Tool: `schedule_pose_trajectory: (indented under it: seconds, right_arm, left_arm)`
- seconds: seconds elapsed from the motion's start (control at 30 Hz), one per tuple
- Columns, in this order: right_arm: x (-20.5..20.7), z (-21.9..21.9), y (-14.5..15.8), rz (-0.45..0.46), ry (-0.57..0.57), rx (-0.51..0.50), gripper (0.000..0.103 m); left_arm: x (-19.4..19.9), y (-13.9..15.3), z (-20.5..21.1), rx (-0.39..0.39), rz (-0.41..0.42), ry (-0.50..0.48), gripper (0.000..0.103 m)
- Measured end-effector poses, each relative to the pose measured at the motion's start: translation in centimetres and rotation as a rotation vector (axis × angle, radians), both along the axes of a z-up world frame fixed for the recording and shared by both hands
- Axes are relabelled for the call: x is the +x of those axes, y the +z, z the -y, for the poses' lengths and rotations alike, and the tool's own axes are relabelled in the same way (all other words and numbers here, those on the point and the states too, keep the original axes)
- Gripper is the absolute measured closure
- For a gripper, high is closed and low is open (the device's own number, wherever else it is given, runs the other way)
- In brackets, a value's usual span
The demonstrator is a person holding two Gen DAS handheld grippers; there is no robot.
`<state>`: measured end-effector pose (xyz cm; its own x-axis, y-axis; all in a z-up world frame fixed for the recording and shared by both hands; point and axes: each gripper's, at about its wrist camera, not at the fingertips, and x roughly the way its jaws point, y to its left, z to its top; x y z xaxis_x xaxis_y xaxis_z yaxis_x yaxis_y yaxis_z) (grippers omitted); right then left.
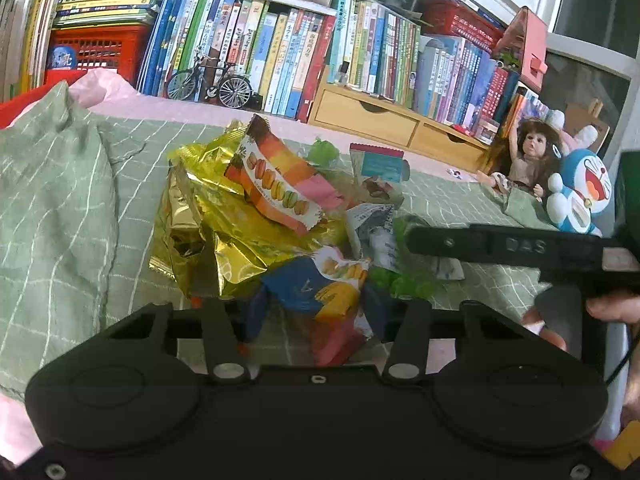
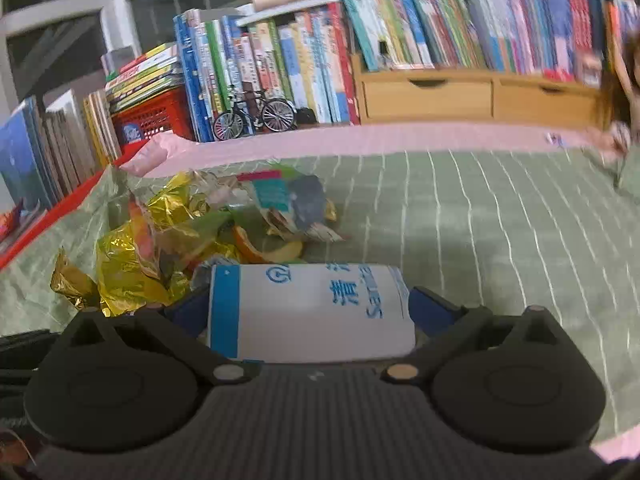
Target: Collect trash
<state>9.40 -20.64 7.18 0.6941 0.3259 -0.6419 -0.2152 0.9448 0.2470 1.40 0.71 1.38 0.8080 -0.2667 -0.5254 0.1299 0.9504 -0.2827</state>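
A pile of trash lies on a green checked cloth [image 1: 60,208]: gold foil wrappers [image 1: 208,248], an orange macaron wrapper [image 1: 276,184], a teal packet [image 1: 378,168] and green scraps. My left gripper [image 1: 316,312] is at the pile's near edge, shut on a blue and orange snack wrapper [image 1: 324,288] that fills the gap between its pads. My right gripper [image 2: 310,312] is shut on a white pack with blue print [image 2: 308,312], held crosswise between its blue pads [image 2: 430,312]. The same pile [image 2: 168,240] lies ahead and to the left of it. The right gripper's black finger [image 1: 500,246] reaches in from the right in the left wrist view.
Rows of books [image 1: 280,48] line the back, with a model bicycle [image 1: 210,80], a red crate [image 1: 98,50] and a wooden drawer unit [image 1: 376,116]. A doll [image 1: 524,160] and a blue cat toy [image 1: 580,192] sit at the right. Bare green cloth [image 2: 500,240] stretches to the right of the pile.
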Motion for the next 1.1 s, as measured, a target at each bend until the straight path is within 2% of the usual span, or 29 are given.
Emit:
schedule_pose_trajectory:
  seconds: [0.07,0.2,0.5,0.63,0.7,0.77,0.9,1.03,1.1]
  right_arm:
    - [-0.5,0.6,-0.2,-0.009,0.004,0.022,0.000]
    - [-2.0,1.2,-0.1,-0.019,0.018,-0.014,0.000]
    - [-4.1,1.1,0.0,-0.132,-0.003,-0.181,0.000]
    - [-5.3,1.4,0.2,-0.152,-0.001,-0.241,0.000]
    - [-5.8,1.5,0.6,-0.158,0.014,-0.230,0.000]
    - [-6.2,1.9,1.1,-0.153,0.024,-0.173,0.000]
    - [-5.7,2.0,1.5,-0.144,-0.036,-0.053,0.000]
    - [-4.4,0.9,0.7,-0.137,-0.109,-0.018,0.000]
    - [-4.1,-0.3,0.1,-0.126,-0.120,-0.046,0.006]
  left_arm:
    - [-0.1,0.1,0.1,0.005,0.004,-0.002,0.057]
    - [-0.4,0.3,0.3,0.020,0.018,-0.005,0.058]
    - [-0.6,0.6,0.1,0.018,0.034,0.008,0.061]
    - [-0.8,0.7,0.0,0.016,0.039,0.004,0.061]
    - [-0.9,0.7,-0.1,0.014,0.041,0.004,0.061]
    - [-1.1,0.8,-0.3,0.014,0.045,0.005,0.061]
    - [-1.6,0.8,-0.3,0.024,0.051,0.004,0.062]
    - [-2.2,0.9,-0.2,0.043,0.060,-0.001,0.062]
    - [-2.5,0.9,-0.2,0.049,0.061,-0.003,0.062]
